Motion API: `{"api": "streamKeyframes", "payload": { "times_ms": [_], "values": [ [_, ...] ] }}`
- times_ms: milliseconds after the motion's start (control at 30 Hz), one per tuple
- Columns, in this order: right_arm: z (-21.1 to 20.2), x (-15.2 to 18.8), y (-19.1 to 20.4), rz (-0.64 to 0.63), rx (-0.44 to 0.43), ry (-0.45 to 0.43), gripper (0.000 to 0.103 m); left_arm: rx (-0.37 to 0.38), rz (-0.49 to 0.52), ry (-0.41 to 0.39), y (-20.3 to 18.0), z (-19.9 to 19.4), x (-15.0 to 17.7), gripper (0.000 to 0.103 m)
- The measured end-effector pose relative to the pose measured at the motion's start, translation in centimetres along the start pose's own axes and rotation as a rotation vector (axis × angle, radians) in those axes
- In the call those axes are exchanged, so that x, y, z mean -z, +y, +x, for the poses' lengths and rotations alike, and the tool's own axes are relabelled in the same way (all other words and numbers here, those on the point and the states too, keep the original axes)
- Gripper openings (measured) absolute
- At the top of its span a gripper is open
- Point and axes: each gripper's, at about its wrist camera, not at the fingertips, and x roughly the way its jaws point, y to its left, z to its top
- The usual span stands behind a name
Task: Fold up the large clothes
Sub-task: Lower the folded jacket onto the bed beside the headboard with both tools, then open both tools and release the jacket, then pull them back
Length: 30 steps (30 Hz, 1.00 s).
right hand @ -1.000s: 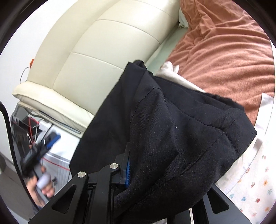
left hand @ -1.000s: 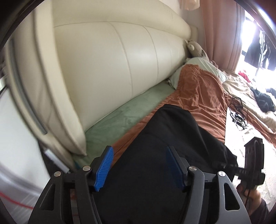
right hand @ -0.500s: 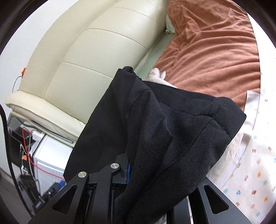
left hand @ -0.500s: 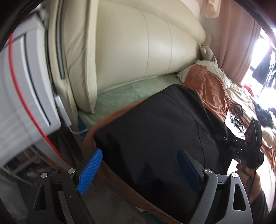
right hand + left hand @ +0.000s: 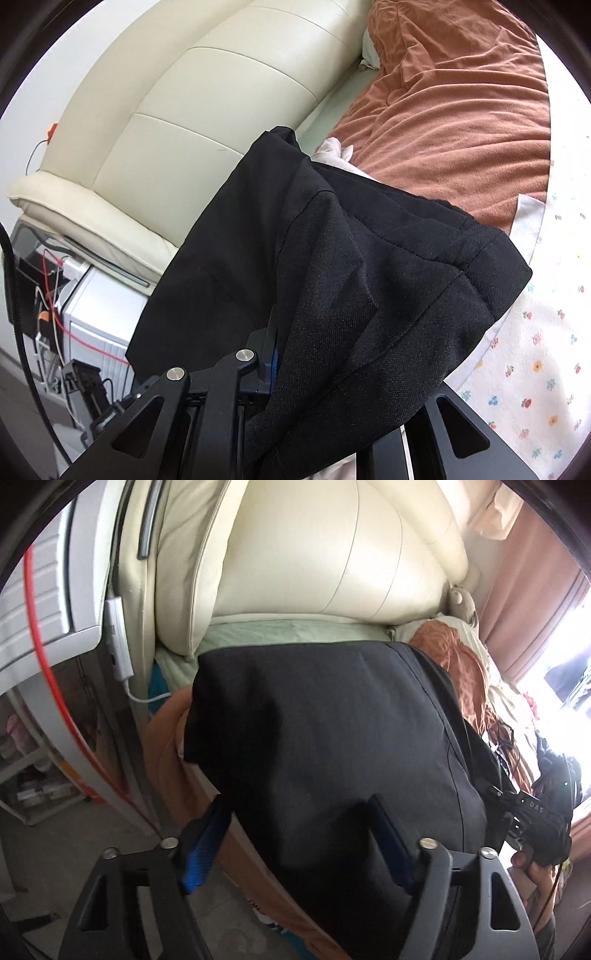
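Garment: black twill cloth, seamed, draped.
Right gripper: clamped on cloth, 6 o'clock.
Left gripper: jaws closing, blue ribbed pads straddling its hem.

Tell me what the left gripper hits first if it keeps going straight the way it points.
Most likely the black garment: its dark cloth fills the space between and ahead of the left gripper, whose jaws are closing. The left finger's side looks past the hanging edge toward the orange blanket; depth is unclear.

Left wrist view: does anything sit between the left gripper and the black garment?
Nothing visible does. The left gripper, closing, already has the black garment between its blue fingers, with no pad visibly pressing it. The right gripper is shut on the same cloth.
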Motion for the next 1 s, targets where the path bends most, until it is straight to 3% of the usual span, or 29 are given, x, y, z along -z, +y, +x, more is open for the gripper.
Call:
{"api": "streamKeyframes", "payload": {
  "times_ms": [133, 467, 567, 700, 1000],
  "values": [
    [0.3, -1.1, 0.9, -0.017, 0.007, -0.004, 0.016, -0.014, -0.006, -0.003, -0.3, 0.3, -0.6, 0.067],
    [0.6, -1.8, 0.6, 0.008, 0.03, 0.007, 0.017, -0.029, 0.026, 0.001, -0.8, 1.0, -1.7, 0.065],
    [0.7, -1.2, -0.8, 0.03, 0.063, 0.023, 0.029, -0.041, 0.009, -0.007, 0.4, 0.6, -1.4, 0.066],
    [-0.7, -0.5, -2.5, 0.051, 0.082, 0.006, 0.036, -0.072, 0.002, -0.054, 1.3, -1.0, -1.8, 0.066],
    [-6.4, -0.9, -2.9, 0.038, 0.218, -0.108, 0.036, -0.157, 0.057, -0.215, 0.0, -5.0, -1.9, 0.066]
  ]
}}
